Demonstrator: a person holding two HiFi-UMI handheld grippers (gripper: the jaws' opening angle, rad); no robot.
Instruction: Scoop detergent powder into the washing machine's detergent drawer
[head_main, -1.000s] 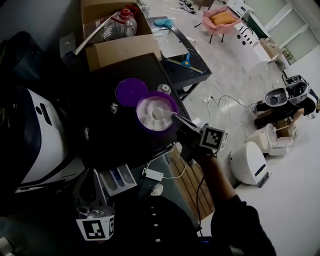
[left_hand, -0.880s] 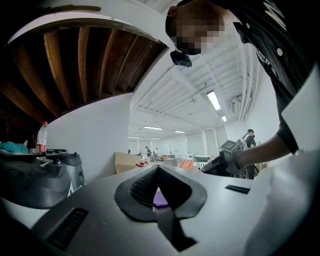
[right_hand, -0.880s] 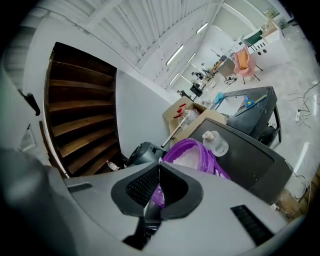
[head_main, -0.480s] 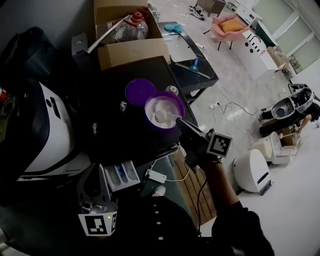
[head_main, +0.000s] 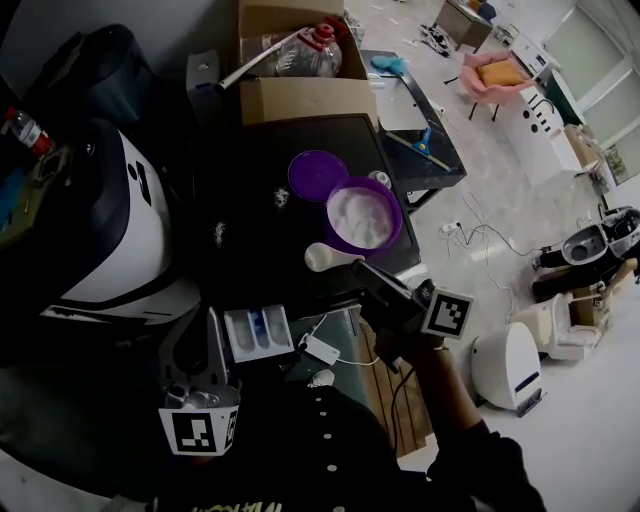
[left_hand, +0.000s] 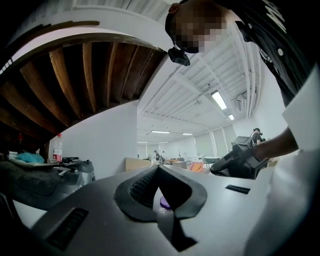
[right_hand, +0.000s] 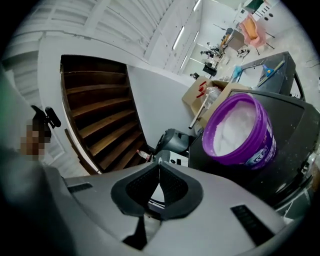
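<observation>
The right claw (head_main: 358, 268) was pinched shut on the handle of the scoop (head_main: 323, 257), whose bowl pointed frame-left, outside the purple tub (head_main: 364, 216). The detergent drawer (head_main: 258, 332) lay lower left of the scoop, just beside the left claw (head_main: 208, 322), which was pressed together and empty.

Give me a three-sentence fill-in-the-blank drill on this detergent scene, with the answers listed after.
The open round plastic tub of white powder is ____ in colour.
The right gripper is shut on the handle of a white plastic ____.
The tub's flat round lid, of the same colour, lies ____ the tub, not on it.
Missing words: purple; scoop; beside.
</observation>
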